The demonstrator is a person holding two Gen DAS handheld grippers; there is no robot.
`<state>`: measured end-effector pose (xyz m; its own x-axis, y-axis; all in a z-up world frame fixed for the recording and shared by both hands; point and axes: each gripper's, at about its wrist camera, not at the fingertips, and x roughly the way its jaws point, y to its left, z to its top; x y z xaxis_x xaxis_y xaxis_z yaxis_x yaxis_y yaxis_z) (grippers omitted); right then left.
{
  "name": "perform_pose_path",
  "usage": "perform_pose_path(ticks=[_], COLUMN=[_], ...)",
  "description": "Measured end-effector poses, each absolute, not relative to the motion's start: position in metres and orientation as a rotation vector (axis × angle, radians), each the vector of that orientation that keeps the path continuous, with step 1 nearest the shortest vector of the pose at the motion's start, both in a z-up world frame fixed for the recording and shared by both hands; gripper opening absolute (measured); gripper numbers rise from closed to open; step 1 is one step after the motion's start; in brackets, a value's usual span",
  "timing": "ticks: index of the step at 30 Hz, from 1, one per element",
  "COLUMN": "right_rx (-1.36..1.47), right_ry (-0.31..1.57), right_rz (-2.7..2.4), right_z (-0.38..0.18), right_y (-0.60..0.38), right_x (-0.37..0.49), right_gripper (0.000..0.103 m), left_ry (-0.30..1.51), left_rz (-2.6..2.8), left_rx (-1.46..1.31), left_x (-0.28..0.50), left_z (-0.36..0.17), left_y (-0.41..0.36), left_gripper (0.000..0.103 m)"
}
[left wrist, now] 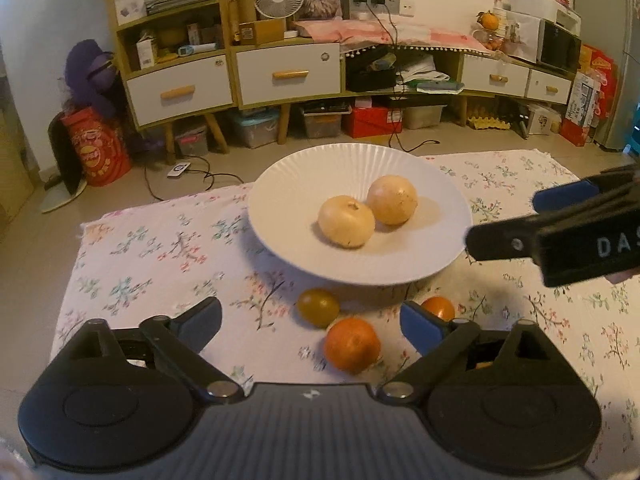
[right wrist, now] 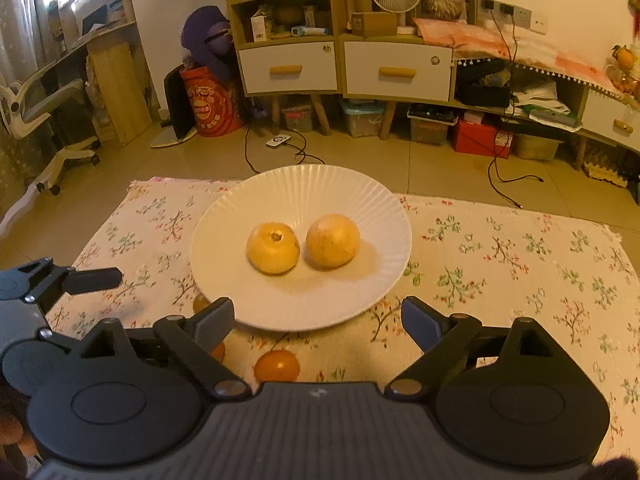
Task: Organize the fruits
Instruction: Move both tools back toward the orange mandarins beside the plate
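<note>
Plate (left wrist: 280, 184) holds two pale yellow fruits (left wrist: 346, 227); both tools (left wrist: 310, 322) (right wrist: 318, 318) released, grasping nothing.

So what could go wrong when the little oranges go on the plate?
1. The two pale yellow round fruits already fill the middle of the ribbed white plate, so a dropped one might bump them and roll.
2. The dark greenish small fruit, the big orange tangerine and the small orange fruit lie loose on the flowered cloth; a nudge from the left gripper, jaws wide apart, could send them rolling.
</note>
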<state>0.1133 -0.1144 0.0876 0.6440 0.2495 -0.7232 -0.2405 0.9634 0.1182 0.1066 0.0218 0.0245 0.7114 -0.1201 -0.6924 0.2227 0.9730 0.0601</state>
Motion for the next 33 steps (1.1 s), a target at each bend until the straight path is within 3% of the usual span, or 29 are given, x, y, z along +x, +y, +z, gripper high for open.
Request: perform_pose_path(ticks=[14, 33], right_rx=[0.017, -0.092], right_ry=[0.837, 0.898], right_rz=[0.255, 0.342], right_z=[0.082, 0.046], right_y=[-0.120, -0.103], right_x=[0.078, 0.053], right_gripper=[0.099, 0.097], left_ry=[0.829, 0.850], left_rz=[-0.167, -0.148], left_rx=[0.130, 0.116], left_x=[0.075, 0.071], left_z=[0.011, -0.009], left_y=[0.048, 0.062], left_gripper=[0.089, 0.089])
